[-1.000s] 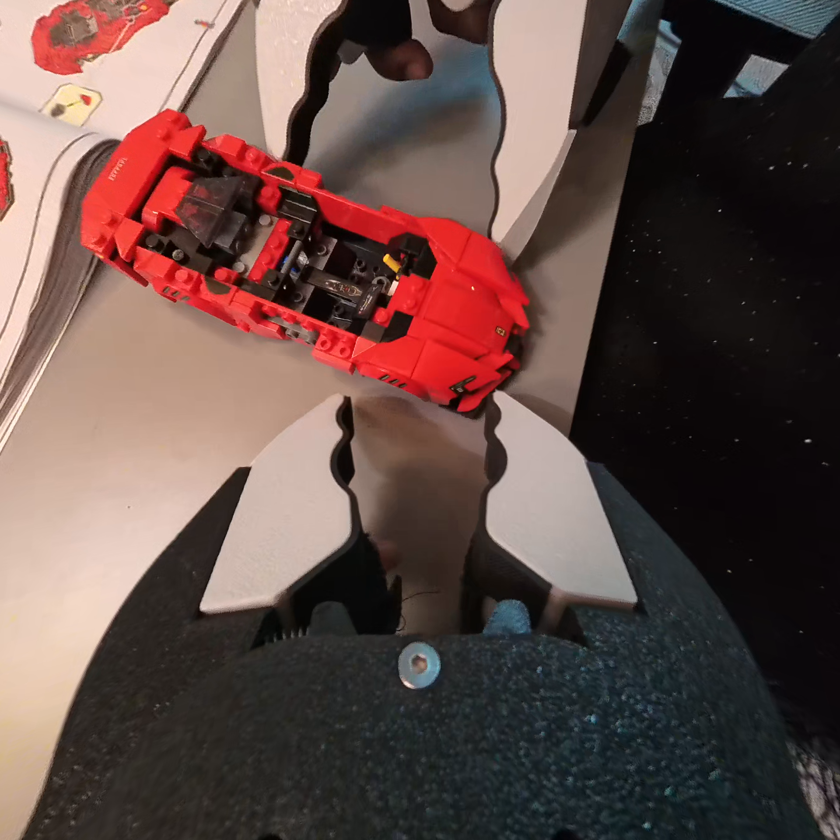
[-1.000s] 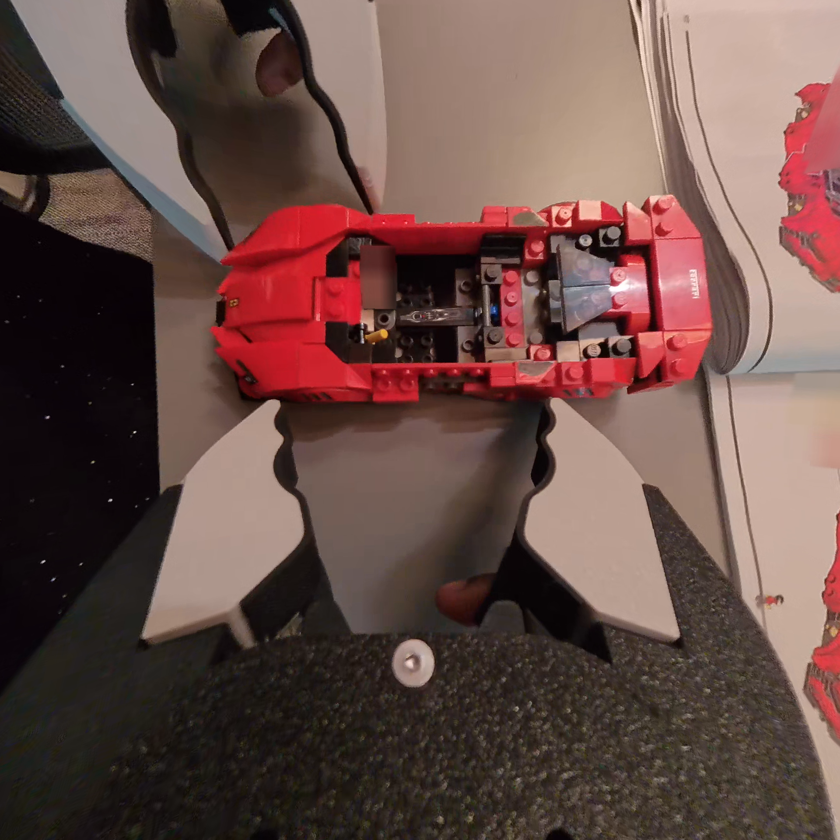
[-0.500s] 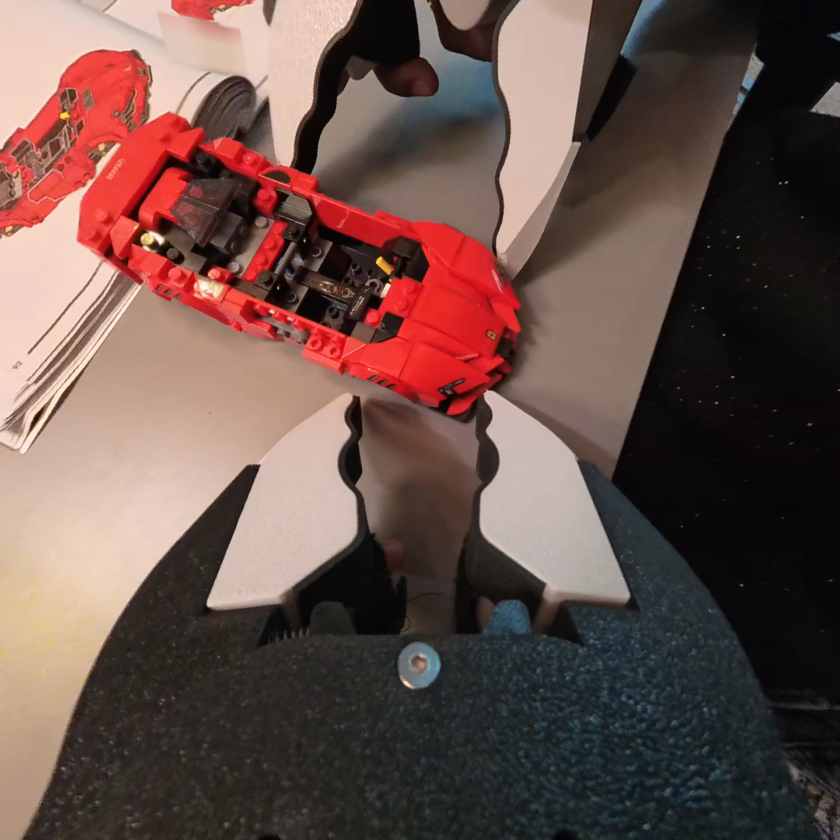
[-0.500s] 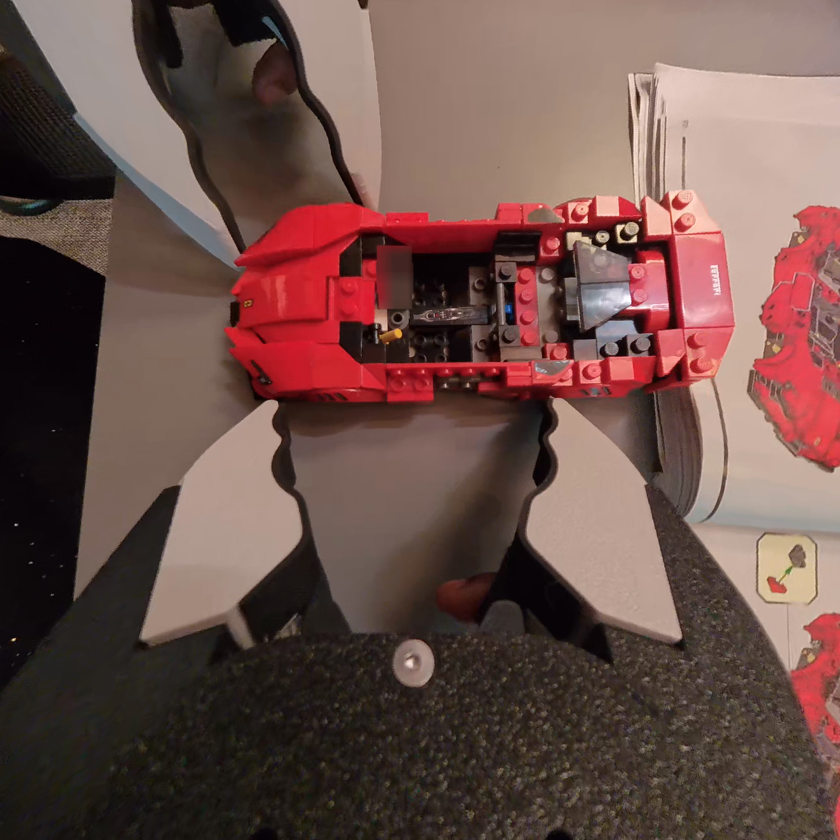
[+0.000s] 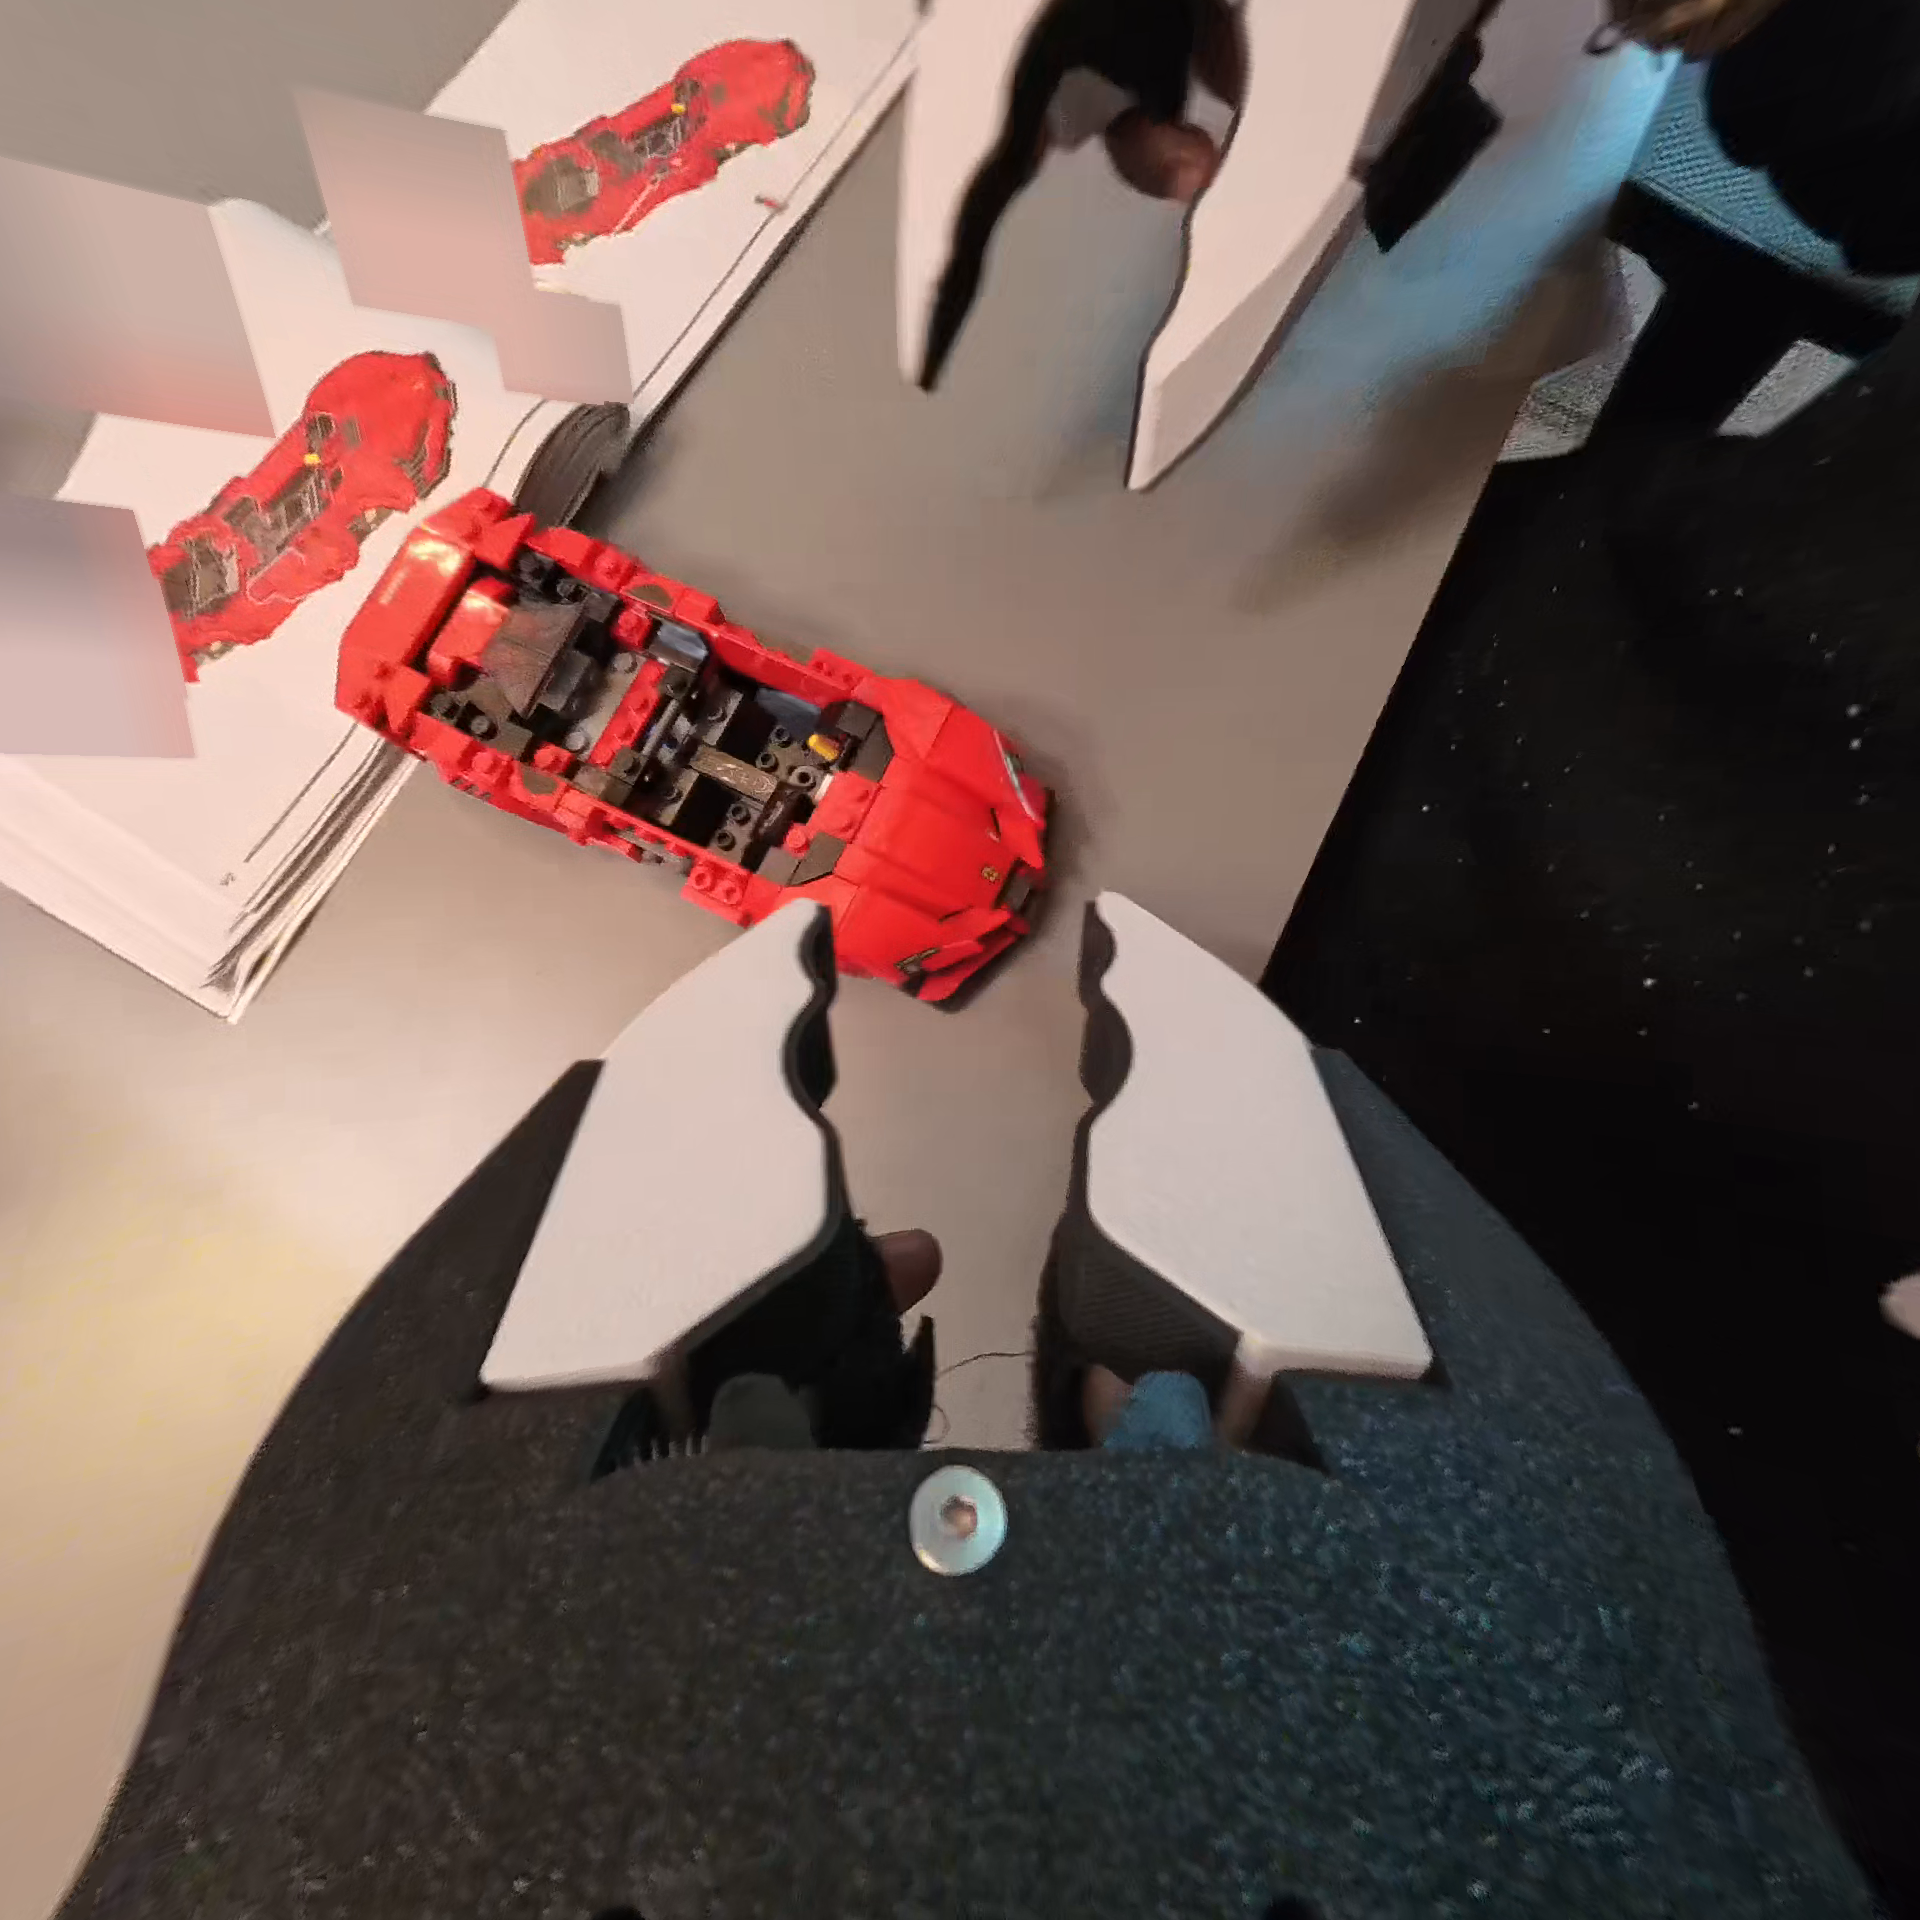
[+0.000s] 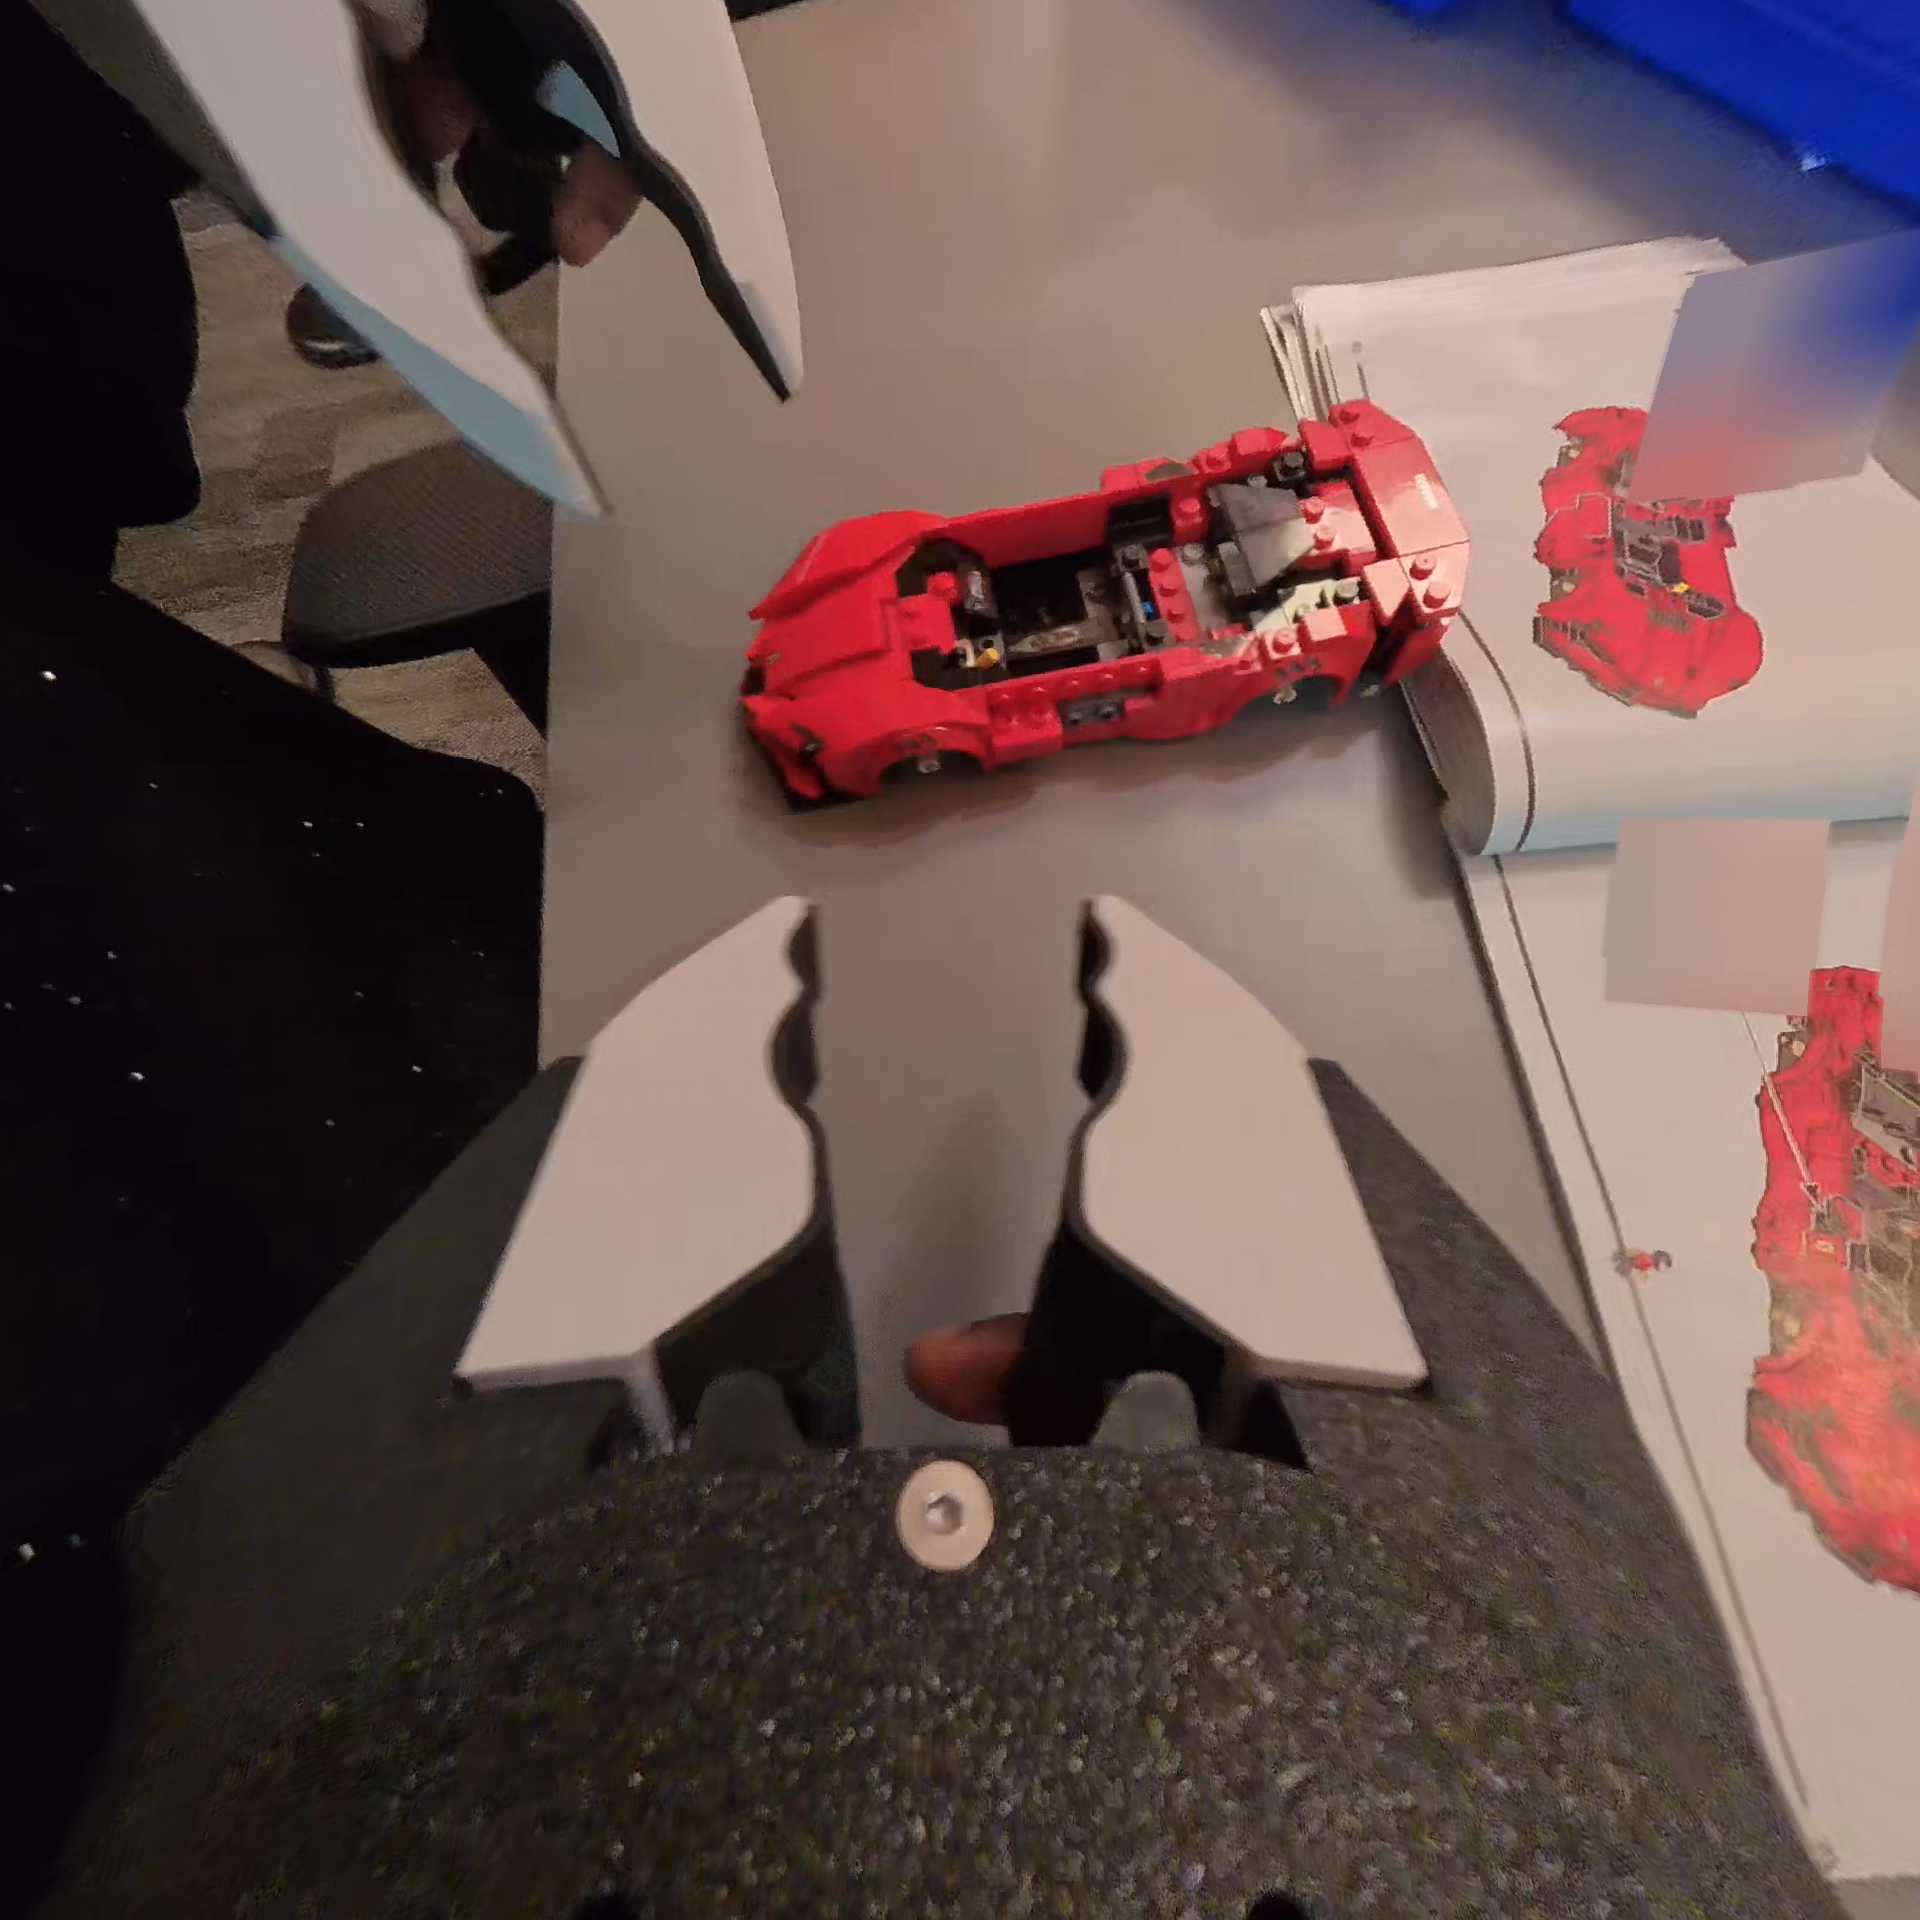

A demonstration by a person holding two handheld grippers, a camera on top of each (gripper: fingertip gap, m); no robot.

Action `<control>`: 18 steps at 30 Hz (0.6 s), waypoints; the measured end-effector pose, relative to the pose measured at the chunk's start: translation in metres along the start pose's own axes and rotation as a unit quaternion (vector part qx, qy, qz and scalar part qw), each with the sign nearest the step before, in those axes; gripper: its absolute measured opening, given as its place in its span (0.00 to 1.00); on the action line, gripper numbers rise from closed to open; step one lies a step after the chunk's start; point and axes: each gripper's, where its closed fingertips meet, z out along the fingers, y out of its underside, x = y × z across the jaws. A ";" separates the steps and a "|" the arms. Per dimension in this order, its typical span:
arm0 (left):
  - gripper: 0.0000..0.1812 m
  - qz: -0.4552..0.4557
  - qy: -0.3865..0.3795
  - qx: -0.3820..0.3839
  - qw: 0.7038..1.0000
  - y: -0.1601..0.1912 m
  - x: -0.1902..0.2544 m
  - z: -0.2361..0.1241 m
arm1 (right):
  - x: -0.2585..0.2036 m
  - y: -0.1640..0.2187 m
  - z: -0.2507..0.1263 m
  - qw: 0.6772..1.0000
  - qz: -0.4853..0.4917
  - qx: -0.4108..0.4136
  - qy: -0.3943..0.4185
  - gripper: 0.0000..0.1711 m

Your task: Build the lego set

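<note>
Both the left gripper (image 5: 954, 940) and the right gripper (image 6: 948, 935) are spread apart, empty, above the grey table (image 6: 1039, 260). The roofless red Lego sports car (image 6: 1101, 603) rests on it, its lettered tail touching the open instruction booklet (image 6: 1621, 727).

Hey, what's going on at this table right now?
A person is building a red lego car with two handheld tongs. The car sits roofless on the grey table, its rear against the open instruction booklet. Neither tool holds anything: the left tongs hover open by the car's nose, and the right tongs hang open, clear of its side.
</note>
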 end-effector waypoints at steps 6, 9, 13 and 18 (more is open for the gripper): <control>0.00 -0.019 -0.035 -0.043 0.998 -0.007 0.006 0.001 | -0.040 -0.014 0.017 0.999 -0.030 -0.028 0.022 0.00; 0.02 -0.004 -0.071 -0.094 0.993 0.008 0.002 0.006 | -0.037 -0.015 0.027 0.996 -0.041 -0.046 0.066 0.06; 0.17 0.003 -0.094 -0.128 0.987 0.018 0.001 0.010 | -0.041 -0.016 0.037 0.995 -0.039 -0.051 0.072 0.06; 0.00 0.042 -0.126 -0.130 0.983 0.013 0.001 0.008 | -0.033 -0.016 0.035 0.990 -0.045 -0.068 0.114 0.01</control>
